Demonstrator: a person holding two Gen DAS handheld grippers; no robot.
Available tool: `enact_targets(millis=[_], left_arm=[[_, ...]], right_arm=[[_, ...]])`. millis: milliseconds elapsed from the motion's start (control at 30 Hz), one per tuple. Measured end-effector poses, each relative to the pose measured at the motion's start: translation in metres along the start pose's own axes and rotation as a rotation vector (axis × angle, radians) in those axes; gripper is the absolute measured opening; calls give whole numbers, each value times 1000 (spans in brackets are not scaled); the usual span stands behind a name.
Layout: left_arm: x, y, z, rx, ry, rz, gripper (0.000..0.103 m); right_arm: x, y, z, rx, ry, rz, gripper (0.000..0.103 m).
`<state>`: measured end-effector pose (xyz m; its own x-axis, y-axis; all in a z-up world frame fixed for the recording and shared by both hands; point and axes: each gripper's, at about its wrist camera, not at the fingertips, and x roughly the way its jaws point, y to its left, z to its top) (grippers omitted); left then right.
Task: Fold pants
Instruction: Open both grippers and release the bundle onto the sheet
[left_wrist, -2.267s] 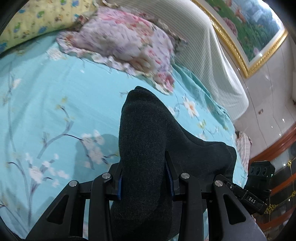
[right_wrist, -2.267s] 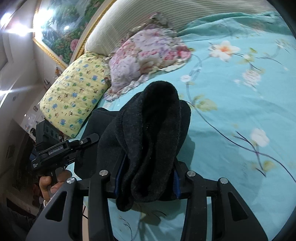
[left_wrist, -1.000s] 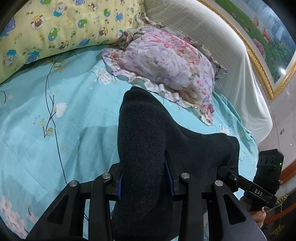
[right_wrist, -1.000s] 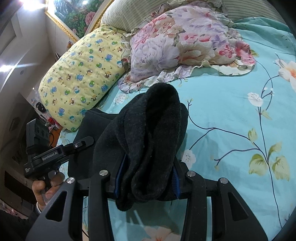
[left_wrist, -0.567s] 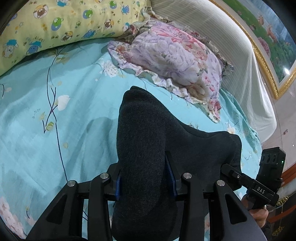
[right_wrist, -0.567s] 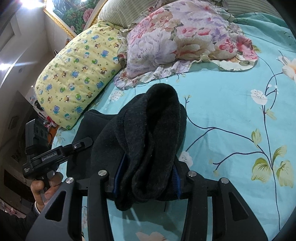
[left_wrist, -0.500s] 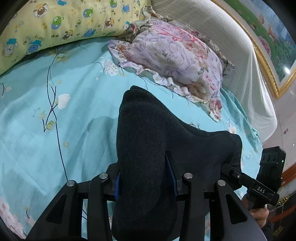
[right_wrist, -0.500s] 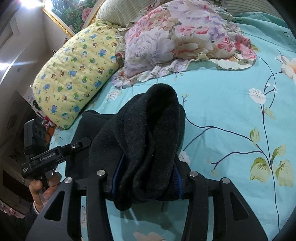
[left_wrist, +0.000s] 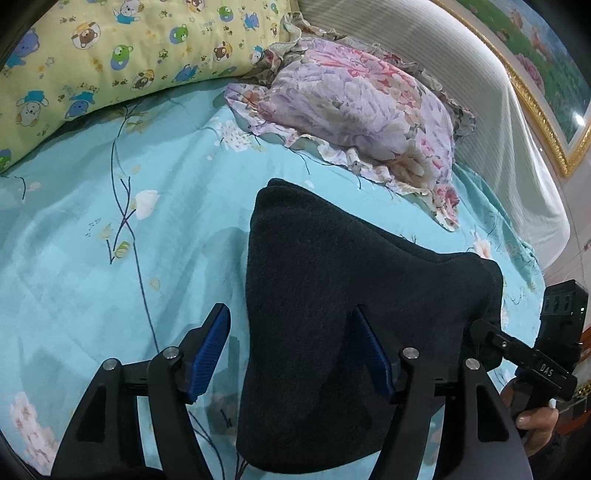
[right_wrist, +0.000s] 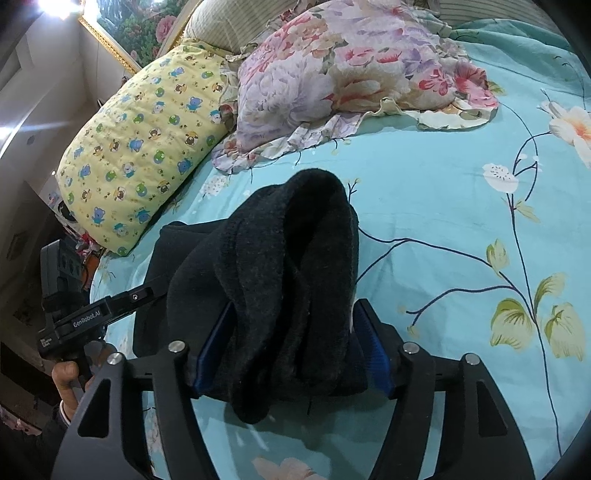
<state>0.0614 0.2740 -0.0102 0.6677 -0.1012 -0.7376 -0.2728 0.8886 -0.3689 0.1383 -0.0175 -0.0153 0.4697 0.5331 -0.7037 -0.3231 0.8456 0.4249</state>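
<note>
Dark charcoal pants (left_wrist: 332, 277) lie bunched on the teal flowered bed sheet (left_wrist: 74, 240), stretched between my two grippers. My left gripper (left_wrist: 290, 314) has its jaws opening; its left pad (left_wrist: 210, 354) stands clear of the cloth and the right pad (left_wrist: 373, 362) only brushes it. The right gripper's body (left_wrist: 535, 354) shows at the pants' far end, in a hand. In the right wrist view a thick fold of the pants (right_wrist: 288, 258) sits loose between the opening jaws of my right gripper (right_wrist: 295, 306). The left gripper's body (right_wrist: 92, 317) is at the left.
A yellow cartoon-print pillow (left_wrist: 110, 55) and a floral ruffled pillow (left_wrist: 362, 110) lie beyond the pants at the head of the bed. Behind them stand a striped headboard (left_wrist: 498, 110) and a gold-framed painting (left_wrist: 546, 66). Bare sheet (right_wrist: 461, 221) spreads to the right.
Both grippers were shut on the pants before. Their jaws have since spread wide, letting the cloth go, and the fold has slackened between the pads. Neither hand has shifted much.
</note>
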Motion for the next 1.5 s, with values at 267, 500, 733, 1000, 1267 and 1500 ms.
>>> enact_targets(millis=[267, 500, 733, 1000, 1267, 1500], left_arm=[[-8, 0, -7, 14, -13, 15, 73], [-15, -3, -15, 46, -26, 42, 77], [-23, -3, -21, 47, -41, 60, 78], [-38, 0, -40, 31, -66, 99, 81], [-48, -14, -63, 106, -85, 149, 81], [-47, -23, -79, 145, -82, 186, 82]], right_arm=[[-12, 1, -7, 0, -34, -8, 77], [-20, 7, -15, -24, -56, -35, 79], [-24, 13, -21, -50, -71, -60, 80], [-35, 25, -34, -98, -118, -117, 80], [-44, 39, -58, -171, -172, -185, 83], [-47, 57, -77, -269, -205, -229, 84]])
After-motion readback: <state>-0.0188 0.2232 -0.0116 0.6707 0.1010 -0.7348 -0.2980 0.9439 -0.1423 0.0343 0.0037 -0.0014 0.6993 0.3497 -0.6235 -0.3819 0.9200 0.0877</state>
